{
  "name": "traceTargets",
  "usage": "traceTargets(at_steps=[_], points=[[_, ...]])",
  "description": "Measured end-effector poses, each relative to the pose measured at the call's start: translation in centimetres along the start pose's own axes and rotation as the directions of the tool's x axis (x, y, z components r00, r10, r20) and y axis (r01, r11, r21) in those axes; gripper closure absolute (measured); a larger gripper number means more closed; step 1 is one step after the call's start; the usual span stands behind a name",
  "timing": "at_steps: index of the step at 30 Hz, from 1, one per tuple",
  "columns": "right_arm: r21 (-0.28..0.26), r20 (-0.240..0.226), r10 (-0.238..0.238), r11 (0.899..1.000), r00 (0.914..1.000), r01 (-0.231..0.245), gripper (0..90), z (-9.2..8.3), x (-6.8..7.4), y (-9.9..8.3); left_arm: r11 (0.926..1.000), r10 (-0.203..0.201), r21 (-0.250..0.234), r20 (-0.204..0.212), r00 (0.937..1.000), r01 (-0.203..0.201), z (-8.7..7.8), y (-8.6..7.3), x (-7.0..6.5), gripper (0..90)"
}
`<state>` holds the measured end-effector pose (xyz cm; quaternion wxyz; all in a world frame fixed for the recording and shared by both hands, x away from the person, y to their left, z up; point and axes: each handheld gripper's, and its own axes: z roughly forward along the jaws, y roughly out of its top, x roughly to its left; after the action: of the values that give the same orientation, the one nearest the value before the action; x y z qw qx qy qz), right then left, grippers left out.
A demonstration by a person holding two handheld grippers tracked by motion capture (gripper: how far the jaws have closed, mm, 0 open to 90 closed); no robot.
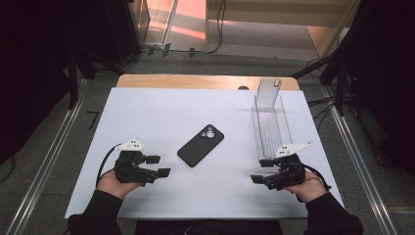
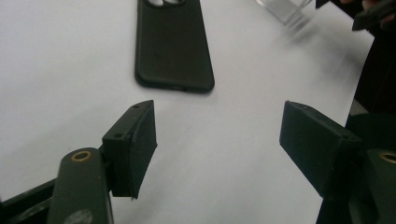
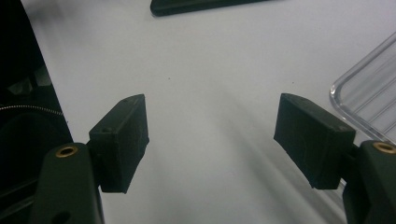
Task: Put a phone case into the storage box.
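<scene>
- High view: phone [image 1: 200, 145] lies back-up on white mat [image 1: 161, 112], mid-table, slanted; L gripper [image 1: 163, 165] near it on its left-front, R gripper [image 1: 258, 171] on its right-front, both apart from phone.
- Clear case [image 1: 270, 123] sits right of phone, lid end tipped up at far end; R gripper just at its near end, contact unclear.
- L gripper view: jaws apart w/ nothing between, bare mat under the gap; phone [image 2: 172, 44] lies just past the tips, not touching, port edge facing cam.
- R gripper view: jaws apart, nothing between; phone [image 3: 201, 5] well beyond tips, case [image 3: 369, 100] corner beside right jaw.
- High view alone gives the person's hands, dark sleeves, grey plates on top of grippers.
- Cut off: phone's cam end clipped at top of L gripper view; just an edge strip of phone in R gripper view; case mostly out of frame there.
- Hard to read: case corner [image 2: 285, 9] blurred in L gripper view; case contents can't tell.
- Surface: white mat over wood table [image 1: 205, 81], wood showing at far edge.
- Room: grey floor, dark stands both sides, cables on floor behind table, lit reddish patch at back.
</scene>
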<state>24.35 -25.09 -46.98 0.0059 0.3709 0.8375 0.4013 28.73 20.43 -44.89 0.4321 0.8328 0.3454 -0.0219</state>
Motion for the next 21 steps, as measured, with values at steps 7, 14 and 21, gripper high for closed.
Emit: traceTargets(at_steps=[7, 14, 21], points=[[0.009, -0.008, -0.008, 1.000, 0.9999, 0.008, 23.9, 0.2, 0.1, 0.1, 0.9998, 0.009, -0.019, -0.009, 0.9999, -0.010, 0.9, 1.6, 0.5, 26.7], [0.011, -0.007, -0.003, 1.000, 1.0000, 0.003, 23.9, 0.2, 0.1, 0.1, 0.9999, 0.011, -0.003, 0.014, 0.9998, -0.011, 2.2, 2.9, 0.7, 21.5], [0.011, -0.009, -0.009, 1.000, 0.9999, 0.009, 23.9, 0.3, 0.1, 0.1, 0.9993, 0.018, -0.034, 0.015, 0.9997, -0.017, 3.6, 5.0, 0.7, 0.0]])
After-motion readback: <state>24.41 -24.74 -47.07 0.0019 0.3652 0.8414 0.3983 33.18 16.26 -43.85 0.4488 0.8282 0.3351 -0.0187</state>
